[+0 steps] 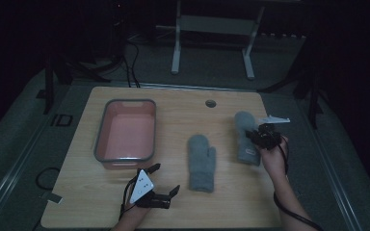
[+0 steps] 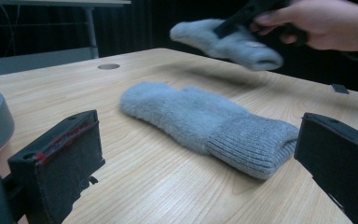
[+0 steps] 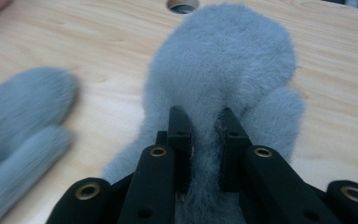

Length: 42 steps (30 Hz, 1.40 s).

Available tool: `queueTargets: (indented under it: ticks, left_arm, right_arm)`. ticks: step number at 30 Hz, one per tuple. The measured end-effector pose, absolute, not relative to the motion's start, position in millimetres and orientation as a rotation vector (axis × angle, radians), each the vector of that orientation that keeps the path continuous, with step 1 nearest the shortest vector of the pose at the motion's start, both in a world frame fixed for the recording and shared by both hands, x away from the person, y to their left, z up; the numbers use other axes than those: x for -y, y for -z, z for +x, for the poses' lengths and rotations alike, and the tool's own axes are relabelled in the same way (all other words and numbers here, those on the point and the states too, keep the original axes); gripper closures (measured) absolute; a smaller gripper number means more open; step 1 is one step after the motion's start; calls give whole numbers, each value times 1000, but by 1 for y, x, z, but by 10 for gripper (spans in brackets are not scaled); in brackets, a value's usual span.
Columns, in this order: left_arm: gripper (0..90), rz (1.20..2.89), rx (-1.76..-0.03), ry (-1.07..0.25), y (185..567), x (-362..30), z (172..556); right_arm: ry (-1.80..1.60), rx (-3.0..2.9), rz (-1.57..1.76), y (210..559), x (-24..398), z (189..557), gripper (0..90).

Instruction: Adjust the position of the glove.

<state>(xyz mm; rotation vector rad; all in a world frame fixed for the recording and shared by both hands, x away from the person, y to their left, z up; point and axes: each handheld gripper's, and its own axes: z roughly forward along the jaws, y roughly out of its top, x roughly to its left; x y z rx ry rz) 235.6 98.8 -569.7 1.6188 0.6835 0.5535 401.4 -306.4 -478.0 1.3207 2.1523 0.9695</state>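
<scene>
Light wood worktop [image 1: 173, 202], rounded corners, round cable hole [image 1: 210, 103] near far edge. Grey-rimmed pink tub [image 1: 125, 131] on worktop's left half, long side running front to back. Dark floor around, black cables [image 1: 130, 62] trailing behind worktop. White-legged frame [image 1: 212, 45] standing farther back. Dim room.
</scene>
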Motion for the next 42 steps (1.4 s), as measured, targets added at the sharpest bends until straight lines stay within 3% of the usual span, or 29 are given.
queueTargets:
  ticks: [10,19,31,42]
  left_arm:
    - [10,1616,-681,-557,570,-99,235]
    - [11,1622,-684,-540,570,-98,235]
    - [10,1624,-679,-551,570,-97,234]
    - [10,1622,-679,-551,570,-97,234]
  right_arm:
    - [-1018,-2203,1281,480,306,336,790]
    - [-990,-2230,1268,497,305,318,783]
    - [-876,-2279,1241,529,311,340,774]
    - [-871,-2332,1192,541,305,353,689]
